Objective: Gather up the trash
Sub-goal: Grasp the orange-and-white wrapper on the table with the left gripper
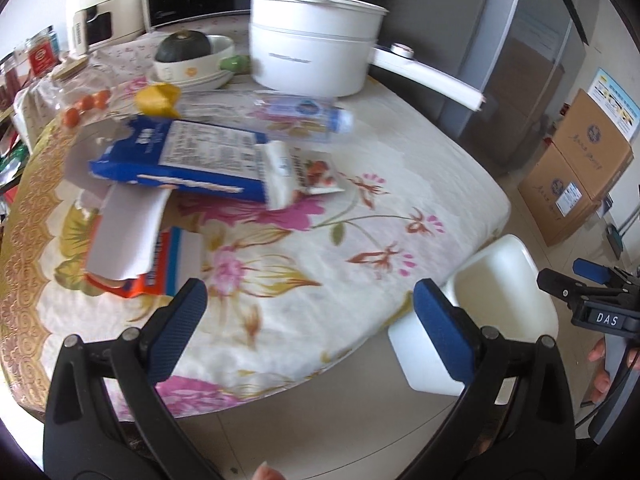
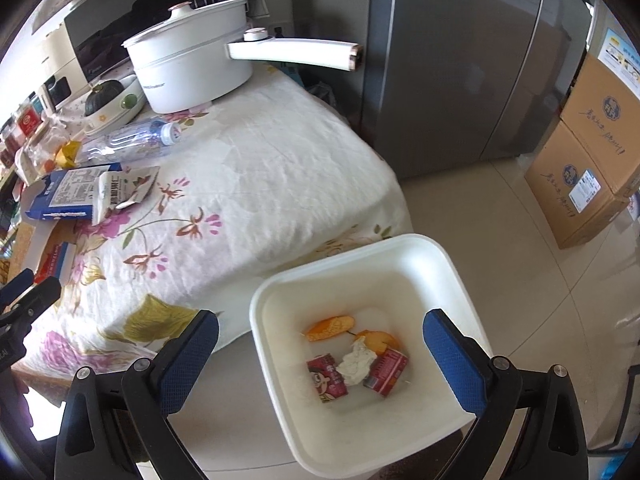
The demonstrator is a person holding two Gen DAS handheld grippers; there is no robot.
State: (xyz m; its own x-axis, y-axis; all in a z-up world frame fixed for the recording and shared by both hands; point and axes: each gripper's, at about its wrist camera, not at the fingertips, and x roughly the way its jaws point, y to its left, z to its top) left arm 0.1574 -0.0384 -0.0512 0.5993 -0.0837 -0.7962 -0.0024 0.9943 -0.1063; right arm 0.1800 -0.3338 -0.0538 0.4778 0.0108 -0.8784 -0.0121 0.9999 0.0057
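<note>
Both tongs gape, empty; right tongs [image 2: 320, 340] hover above the bin [image 2: 448, 264] holding wrappers [image 2: 326, 378]; left tongs [image 1: 310, 304] face the desk [image 1: 400, 208] beside the bin, toward a blue box [image 1: 176, 156].

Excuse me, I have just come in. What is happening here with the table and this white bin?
A person holds two grippers and is collecting trash from the flowered table into the white bin beside it. Both the left gripper and the right gripper are open and empty. The bin already holds two red cartons, crumpled paper and orange peel. A blue box, a plastic bottle and a torn snack packet are on the table.
</note>
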